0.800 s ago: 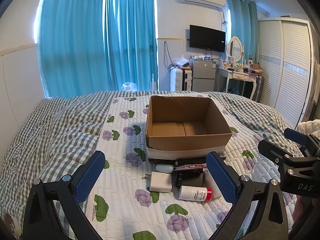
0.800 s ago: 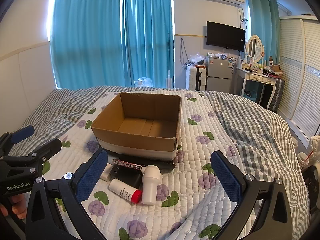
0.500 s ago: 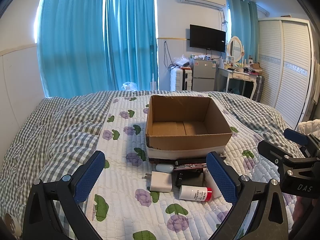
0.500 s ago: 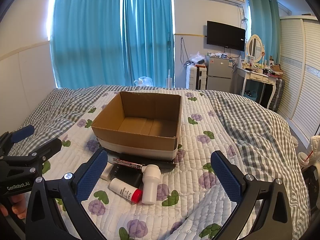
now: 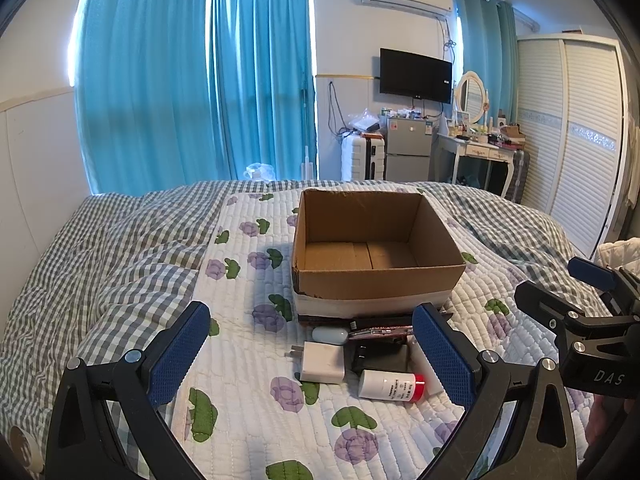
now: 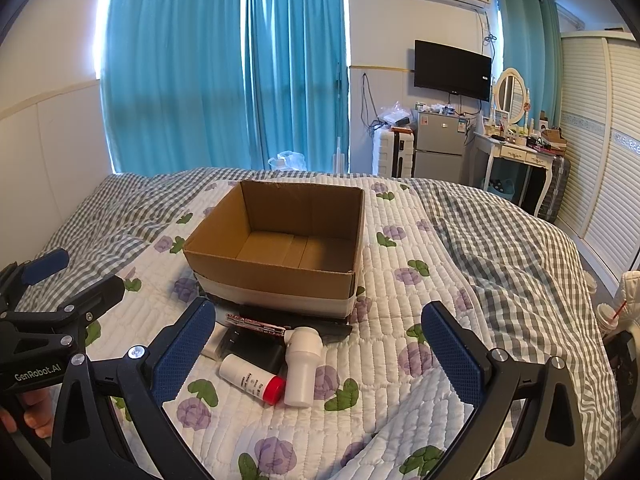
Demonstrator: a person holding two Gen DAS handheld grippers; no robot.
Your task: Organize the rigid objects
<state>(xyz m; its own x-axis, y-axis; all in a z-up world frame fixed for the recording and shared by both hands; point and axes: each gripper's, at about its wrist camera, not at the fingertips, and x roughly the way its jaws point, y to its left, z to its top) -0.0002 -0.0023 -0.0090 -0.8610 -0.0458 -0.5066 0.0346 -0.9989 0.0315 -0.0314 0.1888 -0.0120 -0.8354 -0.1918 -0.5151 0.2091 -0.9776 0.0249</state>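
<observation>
Cardboard box (image 5: 376,248), brown, open-topped, with a white band round its base, sits on the white quilted bedspread with purple flowers (image 5: 248,364); only its bare floor shows inside. Small rigid items lie clustered on the quilt just in front of the box's near wall. White plug adapter (image 5: 322,362) lies flat at the left of the cluster, prongs pointing left. White oval case (image 5: 330,335) sits just behind it, close to the box. Black block-shaped charger (image 5: 380,356) lies beside the adapter, touching the white cylindrical bottle with red cap (image 5: 391,386), which lies on its side, cap toward the right. White T-shaped plastic container (image 6: 303,364) lies just right of that bottle in the right wrist view; in the left wrist view it is mostly hidden behind a finger. Flat red-patterned strip (image 6: 256,325) and a long black flat object (image 6: 296,318) lie between the cluster and the box. Left gripper (image 5: 310,360) hovers above the quilt, blue-padded fingers spread wide, nothing between them, the cluster framed in the gap. Right gripper (image 6: 316,360) likewise wide apart and unloaded, aimed at the same cluster. Grey-checked duvet (image 6: 508,248) covers the bed on both sides of the quilt.
</observation>
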